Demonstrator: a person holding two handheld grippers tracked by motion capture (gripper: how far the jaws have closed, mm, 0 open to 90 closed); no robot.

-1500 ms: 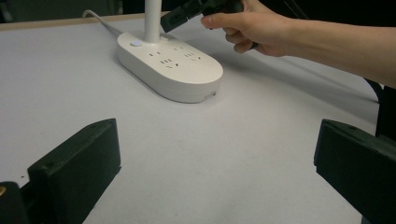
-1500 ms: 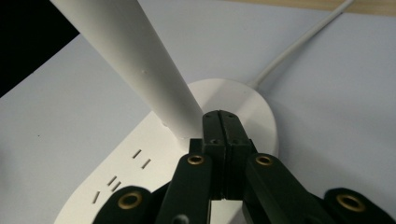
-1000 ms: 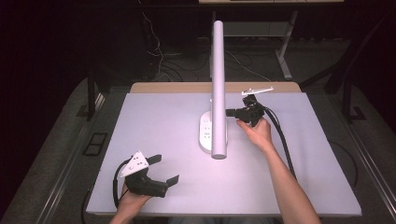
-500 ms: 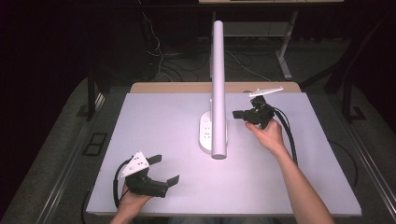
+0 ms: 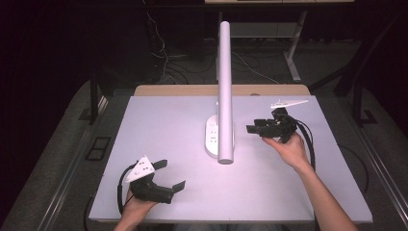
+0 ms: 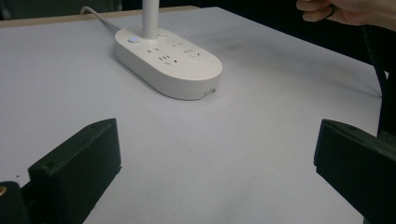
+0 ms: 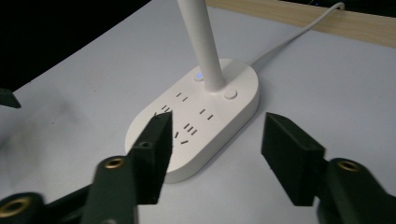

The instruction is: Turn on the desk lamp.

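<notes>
A white lamp base [image 5: 219,138] sits near the middle of the surface [image 5: 159,125], which is flat, smooth and pale. The base is a long oval of shiny plastic with rounded ends, like a bar of soap. Its top has rows of little plug slots and two round buttons [image 7: 230,93], and one glows blue. A round white pole [image 5: 224,91] stands straight up from the far end of the base. It is smooth and thin like a pipe. A white cord [image 7: 299,35] runs from the base toward the wooden strip [image 5: 192,90] at the far edge.

The right tongs [image 5: 254,129] hang just beside the base, on its right side, pointing at it. Their jaws have just been opening, and nothing is between them. The jaws are black, blocky and dull. In the right gripper view, one jaw shows in front of the base's near end.

The left tongs [image 5: 169,174] rest low near the front left corner, well apart from the base. Their jaws stand wide open and hold nothing. A grey three-cornered plate [image 5: 141,169] sits on top.
</notes>
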